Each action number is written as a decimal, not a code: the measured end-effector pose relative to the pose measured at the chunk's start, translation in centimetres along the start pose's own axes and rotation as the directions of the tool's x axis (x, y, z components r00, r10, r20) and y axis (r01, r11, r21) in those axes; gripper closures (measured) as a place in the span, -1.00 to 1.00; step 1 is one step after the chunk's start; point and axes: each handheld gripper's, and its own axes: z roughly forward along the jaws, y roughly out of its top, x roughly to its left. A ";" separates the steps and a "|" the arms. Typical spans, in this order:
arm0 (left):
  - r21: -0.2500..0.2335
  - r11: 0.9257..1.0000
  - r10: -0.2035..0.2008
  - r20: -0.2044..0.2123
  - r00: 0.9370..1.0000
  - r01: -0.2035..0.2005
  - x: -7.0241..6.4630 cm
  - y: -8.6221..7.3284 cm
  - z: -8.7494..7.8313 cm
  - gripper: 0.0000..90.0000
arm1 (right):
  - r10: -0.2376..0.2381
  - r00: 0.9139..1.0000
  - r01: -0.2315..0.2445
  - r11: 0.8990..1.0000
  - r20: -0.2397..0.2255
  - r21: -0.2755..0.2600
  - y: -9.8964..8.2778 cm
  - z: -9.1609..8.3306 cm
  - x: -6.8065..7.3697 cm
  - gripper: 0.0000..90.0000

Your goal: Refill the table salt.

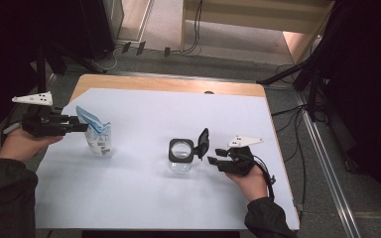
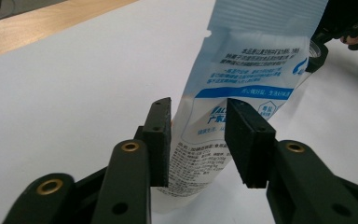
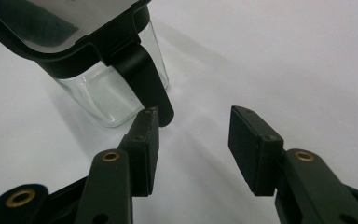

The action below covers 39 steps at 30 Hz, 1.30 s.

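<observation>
A blue-and-white printed pouch stands upright on the left of the white sheet. My left gripper reaches in level from the left at the pouch's upper part. In the left gripper view the pouch sits between the jaws of the left gripper, with both pads against its sides. A clear glass jar with a black rim stands mid-table, its black lid flipped up on the right. My right gripper rests just right of it, open. In the right gripper view the jar is ahead-left of the right gripper, and the lid's hanging latch meets the left fingertip.
The white sheet covers most of the wooden table. Dark stands and cables ring the table on the floor, left and right. A person's hands and dark sleeves come in from the bottom corners.
</observation>
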 end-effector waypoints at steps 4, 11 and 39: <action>0.003 1.000 0.003 0.001 1.000 -0.003 0.0 0.0 0.0 0.51 | 0.001 1.000 -0.001 1.000 0.001 0.000 0.0 0.0 0.0 0.23; -0.007 1.000 0.004 -0.005 1.000 -0.004 -0.1 -0.1 -0.1 0.82 | 0.001 1.000 -0.001 1.000 0.002 -0.002 0.0 0.0 0.0 0.24; -0.018 1.000 -0.019 -0.006 1.000 0.019 0.4 -0.8 -1.5 0.98 | 0.000 1.000 0.000 1.000 0.007 -0.002 0.0 0.1 -0.1 0.24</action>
